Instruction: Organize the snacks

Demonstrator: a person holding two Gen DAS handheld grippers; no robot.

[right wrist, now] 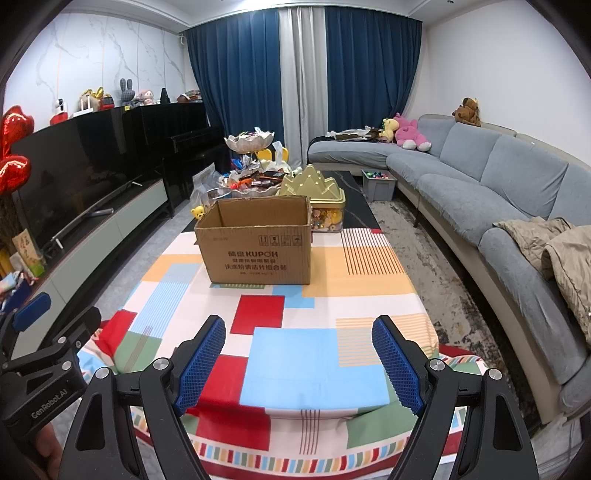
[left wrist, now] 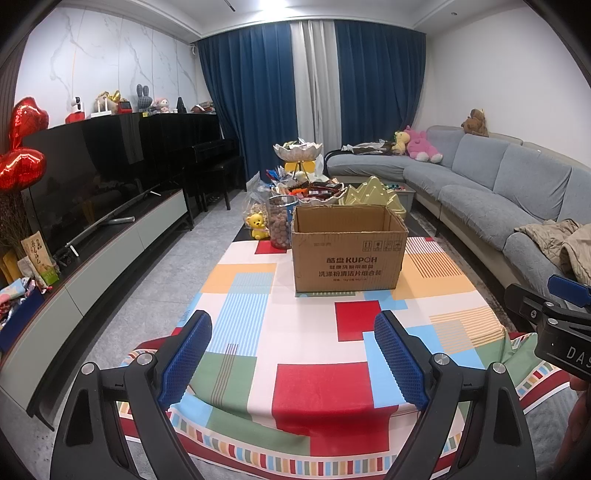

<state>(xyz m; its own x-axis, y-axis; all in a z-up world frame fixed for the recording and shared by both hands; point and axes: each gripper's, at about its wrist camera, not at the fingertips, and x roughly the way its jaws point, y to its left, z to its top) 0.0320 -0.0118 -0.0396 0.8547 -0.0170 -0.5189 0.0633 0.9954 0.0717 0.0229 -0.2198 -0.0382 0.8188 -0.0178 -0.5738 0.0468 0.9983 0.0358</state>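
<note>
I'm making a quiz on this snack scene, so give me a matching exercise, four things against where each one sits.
Things:
1. cardboard box
2. pink plush toy
3. gold tin
4. red balloons

Places:
A. on the grey sofa
B. far left, beside the television
C. on the patchwork tablecloth
D. right behind the box

Pairs: 1-C, 2-A, 3-D, 4-B

Light: bright, even, from ceiling lamp (left wrist: 266, 3)
Glare: sheen on television (left wrist: 92, 177)
Edges: fisheye bending, dark corners
Focus: sharp
</note>
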